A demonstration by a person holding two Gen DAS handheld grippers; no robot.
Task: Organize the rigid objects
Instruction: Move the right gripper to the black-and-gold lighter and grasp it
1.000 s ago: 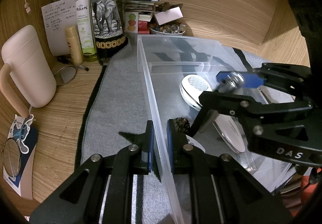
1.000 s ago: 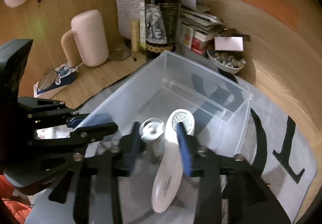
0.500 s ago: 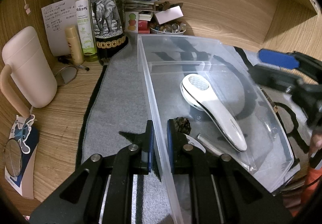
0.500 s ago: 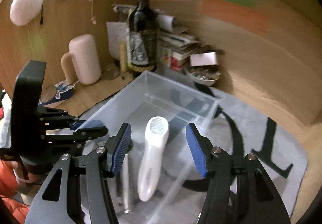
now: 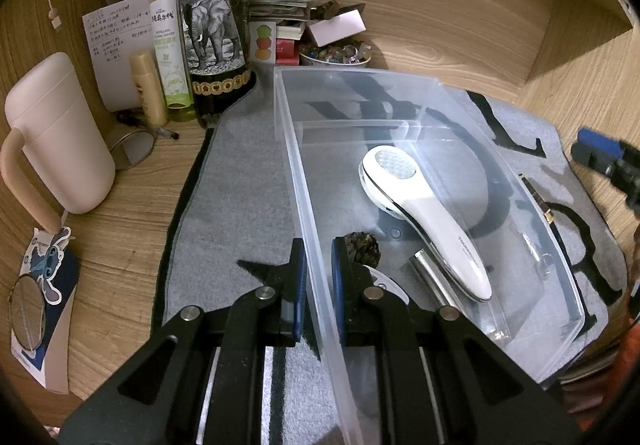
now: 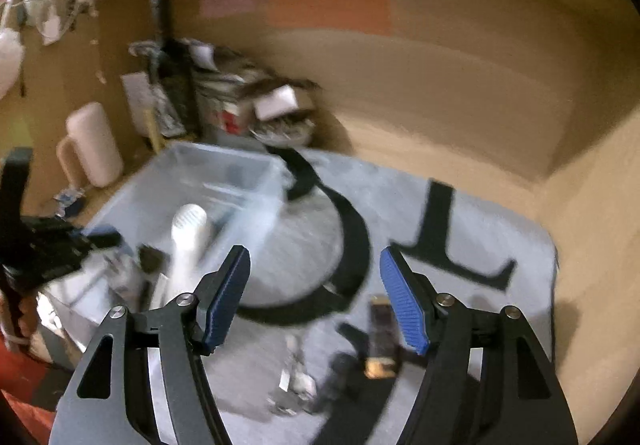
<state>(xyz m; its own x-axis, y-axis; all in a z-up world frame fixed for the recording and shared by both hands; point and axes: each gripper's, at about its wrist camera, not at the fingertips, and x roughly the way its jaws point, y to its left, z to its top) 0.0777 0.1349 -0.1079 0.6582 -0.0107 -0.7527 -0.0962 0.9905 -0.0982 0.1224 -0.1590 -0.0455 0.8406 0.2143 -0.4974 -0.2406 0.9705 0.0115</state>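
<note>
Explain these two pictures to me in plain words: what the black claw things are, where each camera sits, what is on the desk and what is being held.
There is no robot here: a person carries a hand-held gripper in each hand, and each has a fisheye camera looking along its two fingers.

The left wrist view shows the left gripper shut on the side wall of the clear plastic bin. Inside the bin lie a white handheld device, a pine cone and a metal tube.

The right wrist view is blurred. The right gripper is open and empty, its jaws having just been opening, above the grey mat, where a few small items lie, too blurred to name.

A wine bottle and a pink mug stand beside the mat.
</note>
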